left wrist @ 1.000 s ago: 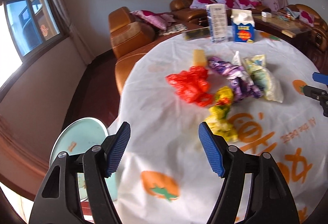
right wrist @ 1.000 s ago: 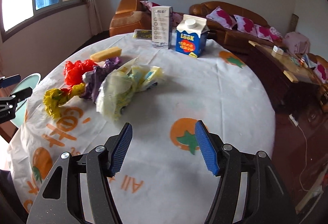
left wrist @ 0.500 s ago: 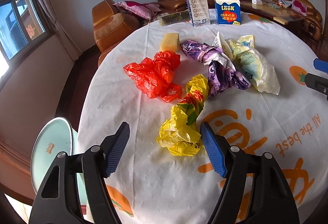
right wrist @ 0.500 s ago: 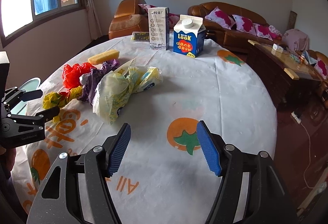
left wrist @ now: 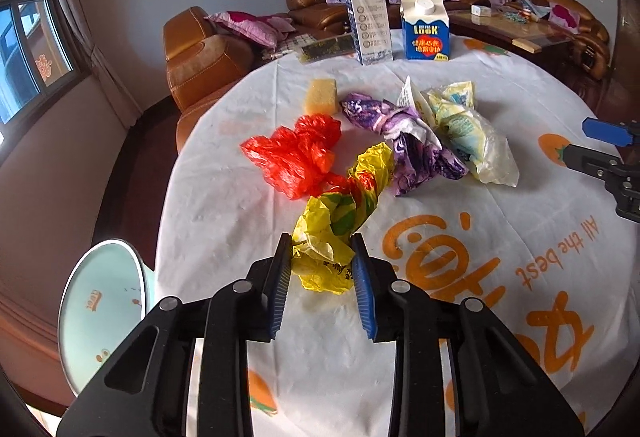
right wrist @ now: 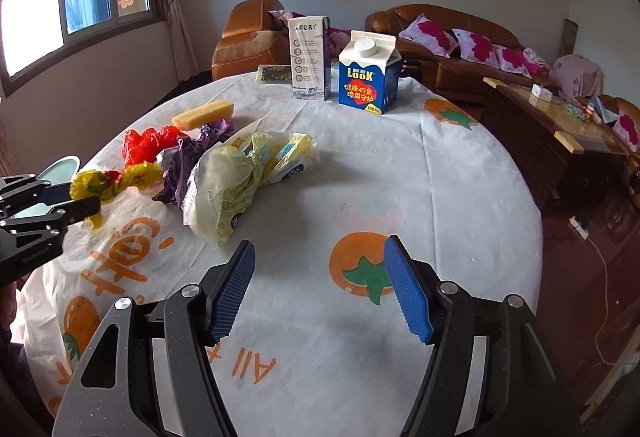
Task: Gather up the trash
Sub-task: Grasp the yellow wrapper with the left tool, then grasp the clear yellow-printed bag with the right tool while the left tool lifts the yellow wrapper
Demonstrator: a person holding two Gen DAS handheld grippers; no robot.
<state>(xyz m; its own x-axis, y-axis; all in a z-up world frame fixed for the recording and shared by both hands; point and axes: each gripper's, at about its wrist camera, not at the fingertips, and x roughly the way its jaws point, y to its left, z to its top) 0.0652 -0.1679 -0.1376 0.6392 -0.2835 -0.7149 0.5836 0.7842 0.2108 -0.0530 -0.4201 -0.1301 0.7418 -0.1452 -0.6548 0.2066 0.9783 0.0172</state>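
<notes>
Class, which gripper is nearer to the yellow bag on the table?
Left. The left gripper, whose jaws have just been closing, has the yellow bag between its pads; the right gripper hangs open over bare tablecloth, apart from it.

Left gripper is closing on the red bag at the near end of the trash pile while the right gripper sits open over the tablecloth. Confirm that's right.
Not quite. The left gripper has just been closing on the yellow bag, not the red bag, which lies untouched farther back; the left wrist view shows this. The right gripper is indeed open over the tablecloth.
</notes>
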